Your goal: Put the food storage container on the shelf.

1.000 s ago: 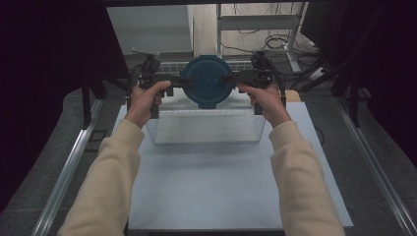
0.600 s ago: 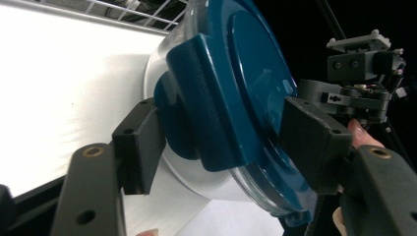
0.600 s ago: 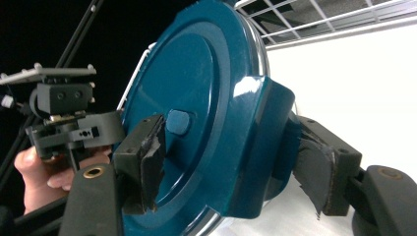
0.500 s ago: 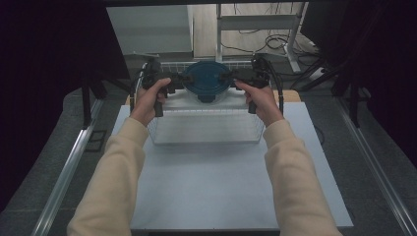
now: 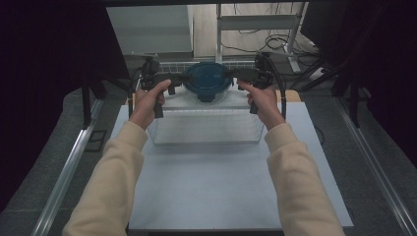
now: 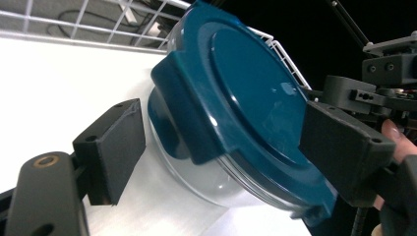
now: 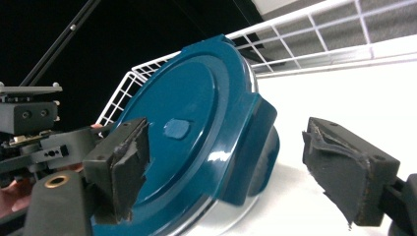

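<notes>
Teal-lidded container point(image 5: 207, 83) sits upper centre, inside the wire basket point(image 5: 206, 129)'s far end. Your left gripper point(image 5: 173, 81) and right gripper point(image 5: 242, 74) flank its latches, jaws apart, likely positioned to unclip them.

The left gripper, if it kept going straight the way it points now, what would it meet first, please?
Most likely the blue-lidded container: the left gripper has its open jaws on either side of the lid's clip.
</notes>
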`<action>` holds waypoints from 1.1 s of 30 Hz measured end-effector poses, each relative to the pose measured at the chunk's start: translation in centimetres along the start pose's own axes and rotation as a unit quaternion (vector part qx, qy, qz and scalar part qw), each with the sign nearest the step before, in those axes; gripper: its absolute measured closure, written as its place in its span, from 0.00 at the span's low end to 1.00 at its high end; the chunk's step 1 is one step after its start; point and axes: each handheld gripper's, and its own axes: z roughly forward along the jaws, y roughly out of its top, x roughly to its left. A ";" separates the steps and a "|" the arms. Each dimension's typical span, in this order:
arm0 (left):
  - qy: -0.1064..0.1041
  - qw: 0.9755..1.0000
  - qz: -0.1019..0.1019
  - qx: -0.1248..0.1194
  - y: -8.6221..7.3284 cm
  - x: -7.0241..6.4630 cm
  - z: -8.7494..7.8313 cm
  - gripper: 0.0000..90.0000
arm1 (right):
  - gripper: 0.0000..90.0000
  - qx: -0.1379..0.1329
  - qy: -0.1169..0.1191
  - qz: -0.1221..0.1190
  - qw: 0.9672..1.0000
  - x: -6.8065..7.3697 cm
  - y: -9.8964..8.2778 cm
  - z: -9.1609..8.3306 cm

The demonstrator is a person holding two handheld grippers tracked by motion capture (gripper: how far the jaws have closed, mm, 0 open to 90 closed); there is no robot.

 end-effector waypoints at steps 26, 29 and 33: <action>0.037 0.986 0.160 0.013 -9.6 -4.8 -7.2 0.20 | 0.25 -0.019 0.010 -0.189 0.982 1.6 -8.7 -8.8; 0.046 0.983 0.176 0.012 -11.5 -4.7 -7.7 0.20 | 0.25 -0.021 0.008 -0.207 0.978 1.5 -10.2 -9.6; 0.063 0.980 0.187 0.006 -13.5 -4.3 -8.3 0.20 | 0.25 -0.026 -0.003 -0.235 0.972 1.3 -12.2 -10.5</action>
